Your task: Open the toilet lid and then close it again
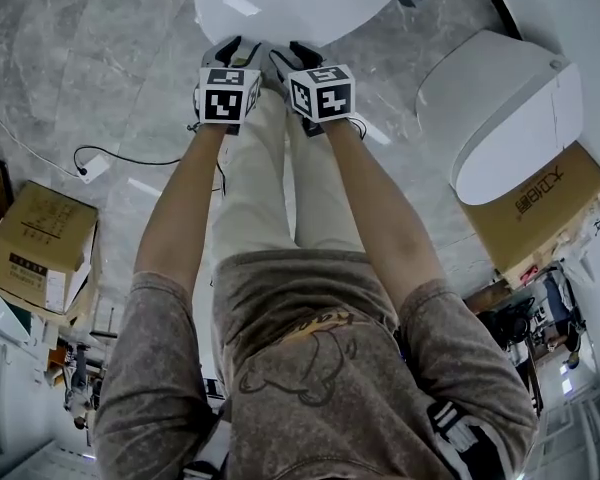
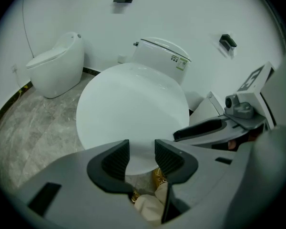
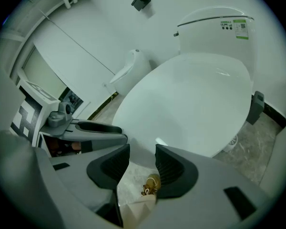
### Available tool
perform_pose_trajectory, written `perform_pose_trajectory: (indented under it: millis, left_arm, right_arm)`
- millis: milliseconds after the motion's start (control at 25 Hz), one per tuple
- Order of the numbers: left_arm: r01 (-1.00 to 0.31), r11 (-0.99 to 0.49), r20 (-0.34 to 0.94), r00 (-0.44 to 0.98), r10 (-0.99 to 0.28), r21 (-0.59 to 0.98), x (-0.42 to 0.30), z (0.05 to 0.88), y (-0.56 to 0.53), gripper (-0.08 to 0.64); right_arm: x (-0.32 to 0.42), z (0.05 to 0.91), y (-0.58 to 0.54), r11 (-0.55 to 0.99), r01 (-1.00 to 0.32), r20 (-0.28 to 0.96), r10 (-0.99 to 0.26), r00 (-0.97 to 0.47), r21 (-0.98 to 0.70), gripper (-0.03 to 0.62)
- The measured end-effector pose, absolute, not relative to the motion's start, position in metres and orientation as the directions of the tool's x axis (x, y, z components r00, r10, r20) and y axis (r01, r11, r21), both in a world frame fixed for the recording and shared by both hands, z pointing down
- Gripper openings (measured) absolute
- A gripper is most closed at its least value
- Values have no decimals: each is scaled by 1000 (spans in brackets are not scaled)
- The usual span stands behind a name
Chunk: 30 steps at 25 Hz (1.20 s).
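Observation:
The white toilet lid [image 1: 300, 3] lies shut, flat over the bowl, at the top of the head view. Both grippers hang side by side at its front edge, pointing down at it. My left gripper [image 1: 238, 50] stands open; in the left gripper view the lid [image 2: 133, 109] fills the middle and its front rim shows in the gap of the gripper [image 2: 142, 156]. My right gripper [image 1: 292, 56] is open too, with the lid [image 3: 190, 99] just beyond the gripper [image 3: 142, 162]; floor and a shoe show below. The pads touch nothing.
The toilet's tank [image 2: 162, 56] stands against the wall behind the lid. A second white toilet [image 1: 510, 108] sits on a cardboard box [image 1: 540, 213] at right. Another box [image 1: 40, 248] and a cable [image 1: 120, 158] lie on the grey floor at left. A floor urinal [image 2: 57, 63] stands left.

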State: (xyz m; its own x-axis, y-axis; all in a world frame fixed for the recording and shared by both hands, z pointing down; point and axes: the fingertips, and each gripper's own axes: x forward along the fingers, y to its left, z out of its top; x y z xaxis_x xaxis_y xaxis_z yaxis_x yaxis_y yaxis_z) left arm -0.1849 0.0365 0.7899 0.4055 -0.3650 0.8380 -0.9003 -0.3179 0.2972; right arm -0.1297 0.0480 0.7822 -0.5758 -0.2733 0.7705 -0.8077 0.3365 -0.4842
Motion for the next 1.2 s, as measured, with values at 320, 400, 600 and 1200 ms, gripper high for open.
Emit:
perform_pose_trajectory:
  millis: [320,400,600,1200]
  left_arm:
    - [-908,-282,846,399,-354,310,-185,787,34,169]
    - [-908,-254,844,407,-349,332,-186,776,31,169]
    - [-911,-226,808,410,-423,344,-190,716,-4,169]
    - [-861,-356,550,507,-664,363,-180,391,-49,169]
  right_arm:
    - [-128,777,44,330,-825,775,-306,-554,-459,181]
    - [-124,761,33,337,-831,763,-345,-547,-443,179]
    - [-112,703,-4,364,-830,734,-399,-549,-423,179]
    - [-74,400,-39,503,-794,514,-607,-606,-342,178]
